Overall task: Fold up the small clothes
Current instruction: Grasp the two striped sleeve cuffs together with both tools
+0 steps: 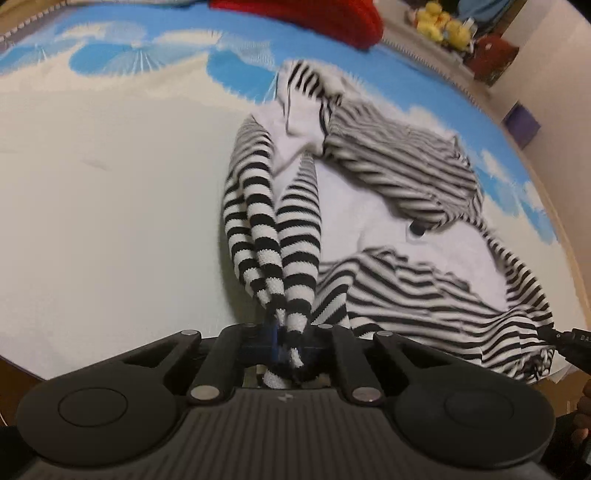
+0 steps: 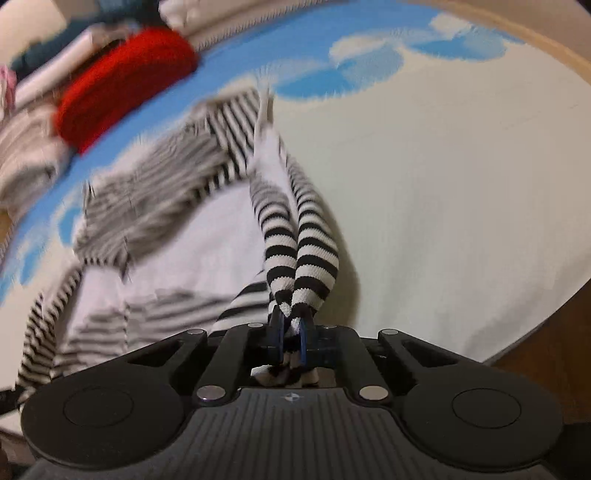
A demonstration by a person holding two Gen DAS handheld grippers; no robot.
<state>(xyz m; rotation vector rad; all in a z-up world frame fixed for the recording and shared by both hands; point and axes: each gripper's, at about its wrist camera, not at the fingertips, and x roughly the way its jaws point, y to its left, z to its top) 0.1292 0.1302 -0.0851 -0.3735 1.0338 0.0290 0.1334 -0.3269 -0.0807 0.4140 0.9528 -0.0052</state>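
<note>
Both the left gripper and the right gripper have their jaws pinched on bunched edges of the striped garment, which trails ahead of them over the cream-and-blue cloth. The fabric's ends vanish behind the pads (the right view is smeared), and a red item lies beyond, cut off.

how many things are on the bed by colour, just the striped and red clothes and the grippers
black-and-white striped garment: 1
red knitted item: 1
hand-held grippers, both shut on the striped garment: 2 (left hand-held gripper, right hand-held gripper)
total: 4
</note>
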